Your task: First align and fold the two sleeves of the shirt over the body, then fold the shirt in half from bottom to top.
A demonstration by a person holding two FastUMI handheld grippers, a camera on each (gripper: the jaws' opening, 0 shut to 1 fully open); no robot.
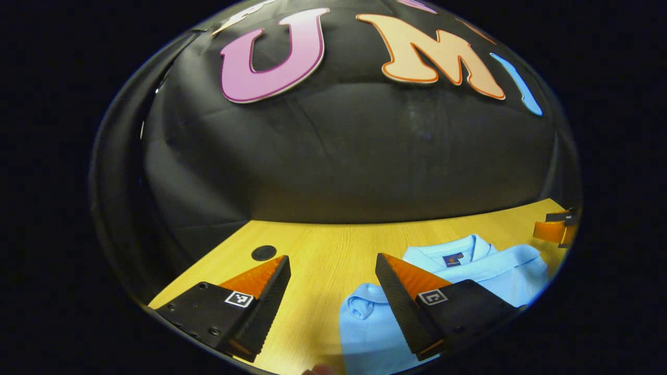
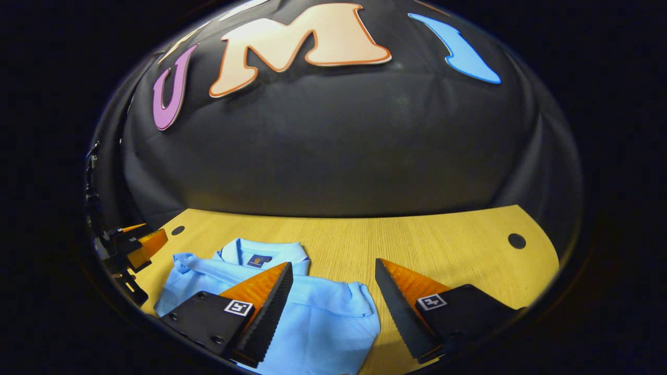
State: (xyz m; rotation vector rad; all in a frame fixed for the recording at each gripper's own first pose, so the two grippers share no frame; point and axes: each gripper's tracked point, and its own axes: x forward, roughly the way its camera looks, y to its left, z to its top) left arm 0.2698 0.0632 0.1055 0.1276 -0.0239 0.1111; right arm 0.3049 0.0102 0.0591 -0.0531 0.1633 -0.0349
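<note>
Light-blue shirt [image 2: 312,317] lies on the bench [image 2: 417,234] near its front edge, collar toward the back edge, sleeves look out sideways; both my grippers, left [image 1: 333,281] and right [image 2: 333,286], hover wide apart, holding nothing, so sleeve folding looks due.

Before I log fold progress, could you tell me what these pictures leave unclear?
- Shirt hem: cut off by the lower edge in both views.
- Shirt's middle, right gripper view: hidden behind a right gripper finger.
- Neck label: too small to read.
- Left gripper, far off in the right gripper view: partly cut off.
</note>
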